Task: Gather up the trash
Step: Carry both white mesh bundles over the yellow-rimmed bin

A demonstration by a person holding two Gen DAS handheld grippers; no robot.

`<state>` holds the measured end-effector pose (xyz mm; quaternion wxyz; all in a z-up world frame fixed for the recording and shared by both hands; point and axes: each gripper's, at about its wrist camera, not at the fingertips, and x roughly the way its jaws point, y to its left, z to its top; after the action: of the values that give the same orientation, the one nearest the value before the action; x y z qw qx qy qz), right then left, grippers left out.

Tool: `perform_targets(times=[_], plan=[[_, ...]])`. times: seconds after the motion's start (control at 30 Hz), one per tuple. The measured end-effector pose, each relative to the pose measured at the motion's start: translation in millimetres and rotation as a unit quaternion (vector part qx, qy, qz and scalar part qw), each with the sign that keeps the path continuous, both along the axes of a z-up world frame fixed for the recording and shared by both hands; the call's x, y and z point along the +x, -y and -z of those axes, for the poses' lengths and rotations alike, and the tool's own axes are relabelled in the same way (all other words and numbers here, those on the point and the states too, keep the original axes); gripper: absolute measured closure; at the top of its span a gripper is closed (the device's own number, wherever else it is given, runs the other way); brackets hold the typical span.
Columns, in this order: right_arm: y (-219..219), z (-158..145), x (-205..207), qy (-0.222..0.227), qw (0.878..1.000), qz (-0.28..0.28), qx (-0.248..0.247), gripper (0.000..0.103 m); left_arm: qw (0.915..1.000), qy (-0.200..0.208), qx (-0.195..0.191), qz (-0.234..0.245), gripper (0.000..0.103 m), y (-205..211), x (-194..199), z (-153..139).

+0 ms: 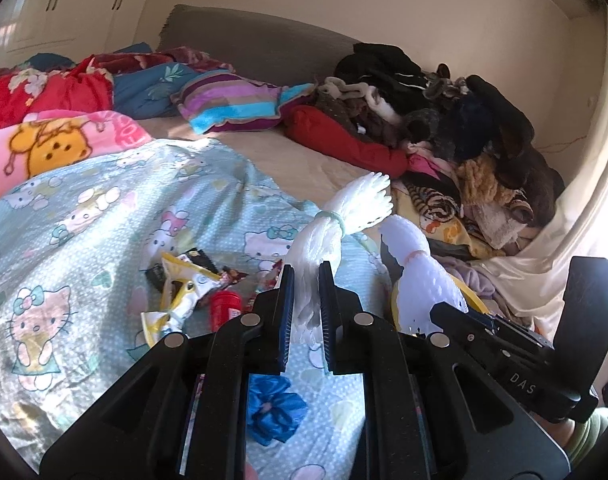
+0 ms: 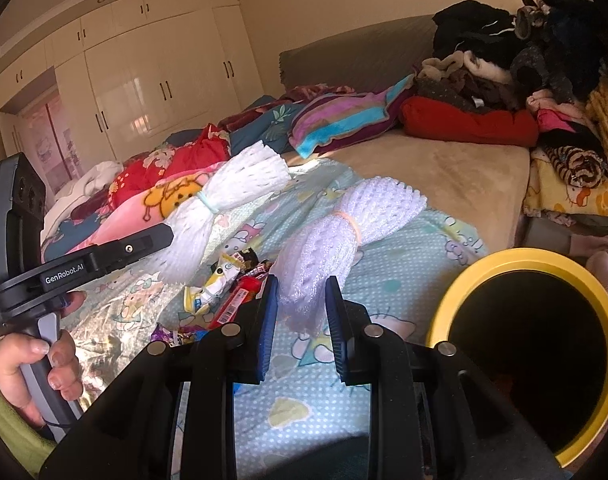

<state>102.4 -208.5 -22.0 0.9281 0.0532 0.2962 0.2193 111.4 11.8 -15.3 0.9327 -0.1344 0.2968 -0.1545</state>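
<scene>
Pinching banded white foam-net bundles, left tongs (image 1: 306, 276) one, right tongs (image 2: 301, 290) apparently another.

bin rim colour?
Yellow rim, dark inside: the trash bin shows best in the right wrist view.

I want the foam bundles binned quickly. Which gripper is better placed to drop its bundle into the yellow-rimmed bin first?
Right, probably. The right gripper holds its foam bundle beside the open yellow-rimmed bin. The left gripper, clamping its own bundle, sits farther from the bin, beyond the right one.
</scene>
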Motion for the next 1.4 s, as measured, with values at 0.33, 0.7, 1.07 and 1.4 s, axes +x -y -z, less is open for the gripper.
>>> perform_targets(times=[0.33,0.7,1.07,1.4], plan=[[28,-5,-14,0.003,1.0,0.025,0.0,0.08,0.9998,0.008,0.009,0.018,0.095,24,-5,-7],[66,-7,-21,0.001,0.998,0.067,0.001,0.08,0.999,0.009,0.021,0.038,0.095,50,-7,-8],[108,-1,-18,-0.004,0.994,0.113,0.002,0.08,0.9975,0.01,0.036,0.061,0.095,80,-10,-7],[139,8,-20,-0.016,0.992,0.128,0.005,0.08,0.9958,0.002,0.041,0.082,0.095,110,-8,-1]])
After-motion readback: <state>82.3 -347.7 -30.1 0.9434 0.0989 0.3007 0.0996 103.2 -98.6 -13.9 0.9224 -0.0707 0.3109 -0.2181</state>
